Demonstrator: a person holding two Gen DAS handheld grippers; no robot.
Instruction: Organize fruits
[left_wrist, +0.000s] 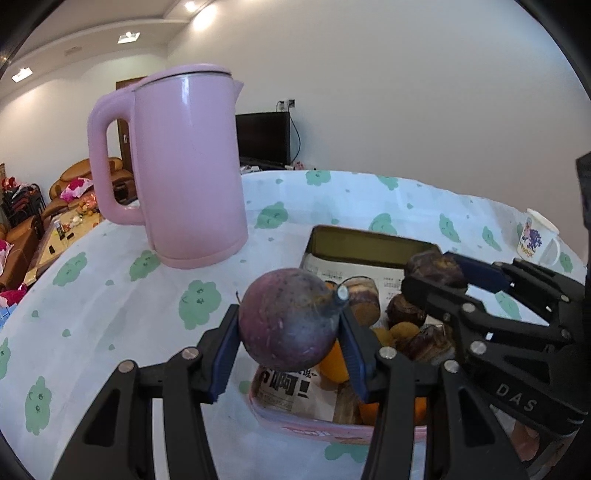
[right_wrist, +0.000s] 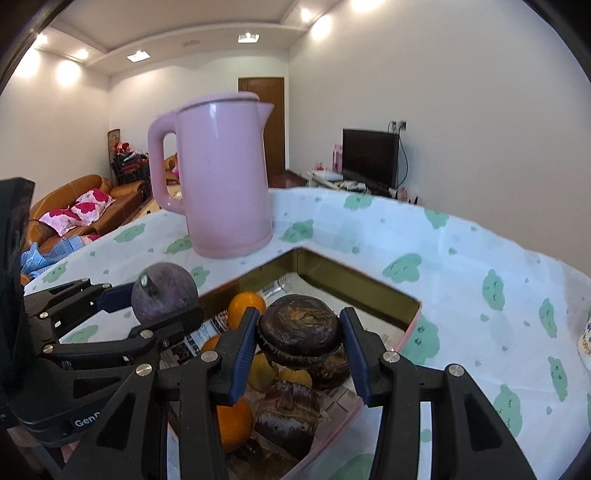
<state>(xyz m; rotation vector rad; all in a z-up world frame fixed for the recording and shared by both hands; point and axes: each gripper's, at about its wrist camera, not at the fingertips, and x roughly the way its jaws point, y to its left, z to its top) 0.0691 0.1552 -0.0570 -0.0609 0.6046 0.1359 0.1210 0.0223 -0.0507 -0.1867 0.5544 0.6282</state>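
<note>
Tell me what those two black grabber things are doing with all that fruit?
A person is sorting fruit with a grabber in each hand. The left gripper has its jaws closed on a round purple fruit and holds it above the tin box. The right gripper has its jaws closed on a dark brown wrinkled fruit, also above the box. Oranges and more dark fruits lie in the box on newspaper. A pink kettle stands behind on the tablecloth.
</note>
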